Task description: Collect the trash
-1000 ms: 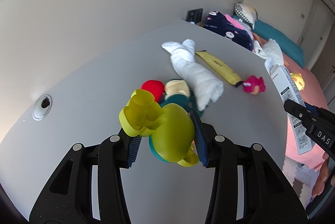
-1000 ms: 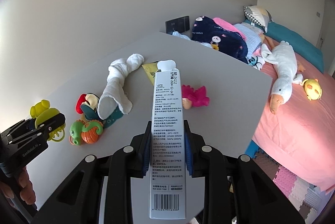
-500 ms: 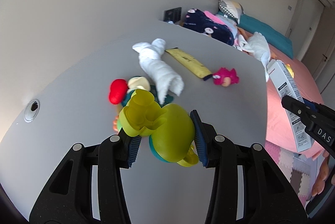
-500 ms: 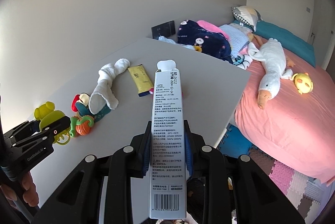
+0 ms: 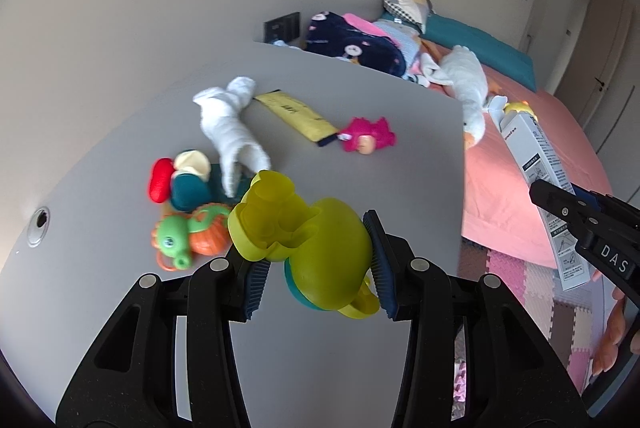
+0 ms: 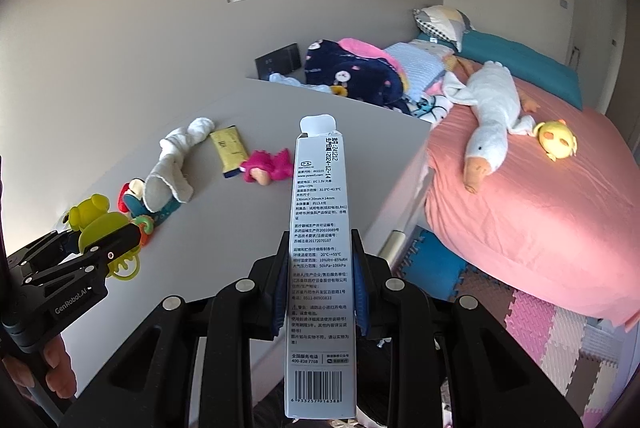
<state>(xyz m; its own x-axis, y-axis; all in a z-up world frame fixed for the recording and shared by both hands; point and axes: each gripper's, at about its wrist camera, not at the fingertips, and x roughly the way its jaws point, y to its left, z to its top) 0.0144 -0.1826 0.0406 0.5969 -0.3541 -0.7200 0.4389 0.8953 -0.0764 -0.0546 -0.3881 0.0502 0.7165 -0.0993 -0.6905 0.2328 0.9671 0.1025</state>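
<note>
- while the right hand-held gripper (image 6: 320, 280) is clamped on the white box (image 6: 318, 228), long axis pointing straight ahead, held off past the surface (image 6: 320, 107) edge
- left hand-held gripper (image 5: 316, 268) squeezes a yellow-green toy (image 5: 316, 248)
- yellow wrapper (image 5: 296, 115) lies ahead on the surface, nearer the left

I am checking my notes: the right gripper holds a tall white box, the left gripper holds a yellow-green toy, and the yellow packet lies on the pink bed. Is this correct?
One detail is wrong. The yellow packet lies on the grey table, as the right wrist view shows, not on the bed. The right gripper does hold the white box, and the left gripper the yellow-green toy.
</note>
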